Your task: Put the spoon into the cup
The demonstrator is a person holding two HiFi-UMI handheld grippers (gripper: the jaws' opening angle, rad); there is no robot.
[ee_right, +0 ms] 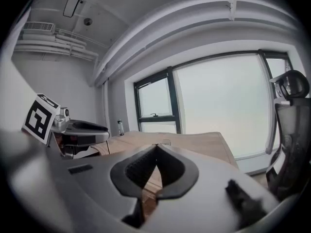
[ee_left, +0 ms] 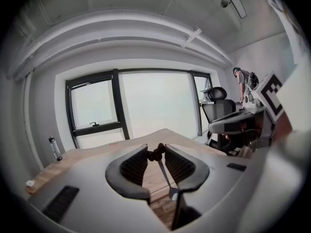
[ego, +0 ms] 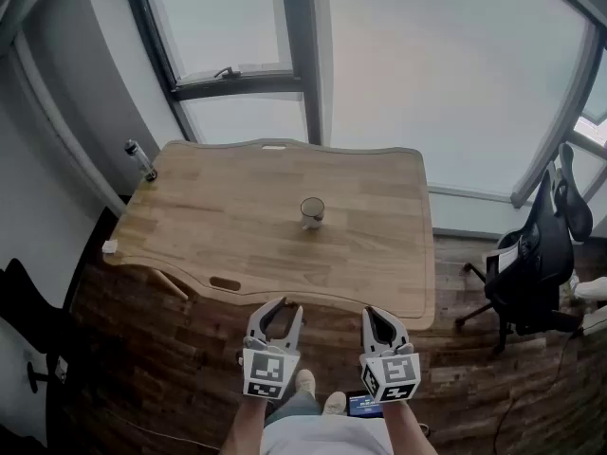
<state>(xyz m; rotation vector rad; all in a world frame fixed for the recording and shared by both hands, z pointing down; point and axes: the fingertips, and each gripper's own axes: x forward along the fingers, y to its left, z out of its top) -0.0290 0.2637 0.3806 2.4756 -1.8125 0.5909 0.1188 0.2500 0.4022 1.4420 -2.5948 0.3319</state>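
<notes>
Left gripper [ee_left: 155, 152] pinches the spoon [ee_left: 164, 176], well short of the cup [ego: 312, 212]; right gripper [ee_right: 155, 147] closed, empty. Insertion not yet done.

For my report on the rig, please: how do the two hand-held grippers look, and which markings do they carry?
The left gripper and right gripper are alike: light grey bodies, curved jaws lined with dark ribbed pads. Each carries a white cube with black square markers. No cables show.
</notes>
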